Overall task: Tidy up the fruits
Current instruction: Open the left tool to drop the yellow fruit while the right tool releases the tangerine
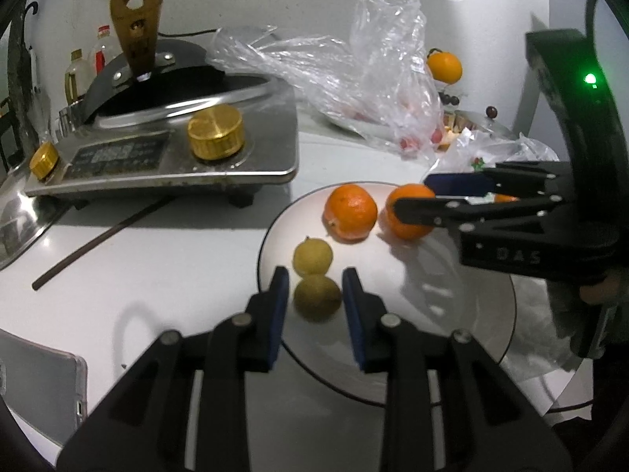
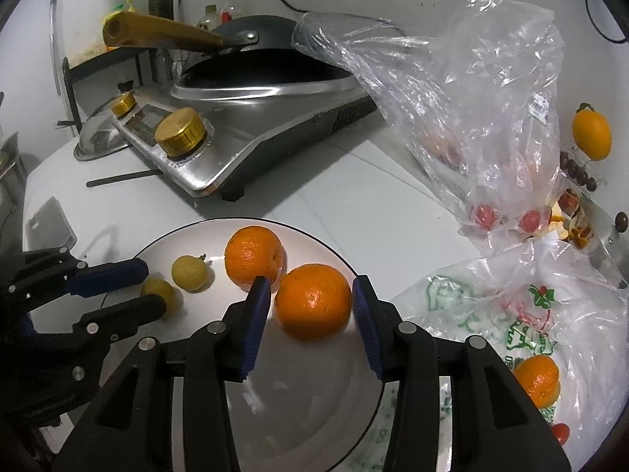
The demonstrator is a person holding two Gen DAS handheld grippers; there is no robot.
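White plate point(image 1: 491, 314) sits on the table point(image 1: 177, 275), in front of a steel cooker point(image 1: 157, 157) w/ gold knobs and a black pan on top. On the plate: two oranges and two small yellow fruits.

Left gripper point(image 1: 314, 287) hangs low over the plate's near-left part, jaws narrow, set either side of the nearer yellow fruit point(image 1: 317, 298). Thin gaps show btwn pads and fruit, so not clamped; fruit lies on the plate. Second yellow fruit point(image 1: 312, 256) lies just behind it, touching or nearly so.

Right gripper point(image 2: 312, 295) brackets the nearer orange point(image 2: 312, 302), jaws mod. wide. Small gaps on both sides, no squeeze; orange rests on the plate. Other orange point(image 2: 253, 257) is just beside it, up-left.

Clear bag point(image 2: 491, 118) w/ red fruits lies behind-right. Printed bag point(image 2: 511, 314) to the right holds another orange point(image 2: 537, 379). A thin dark stick point(image 1: 98, 244) lies left of the plate.
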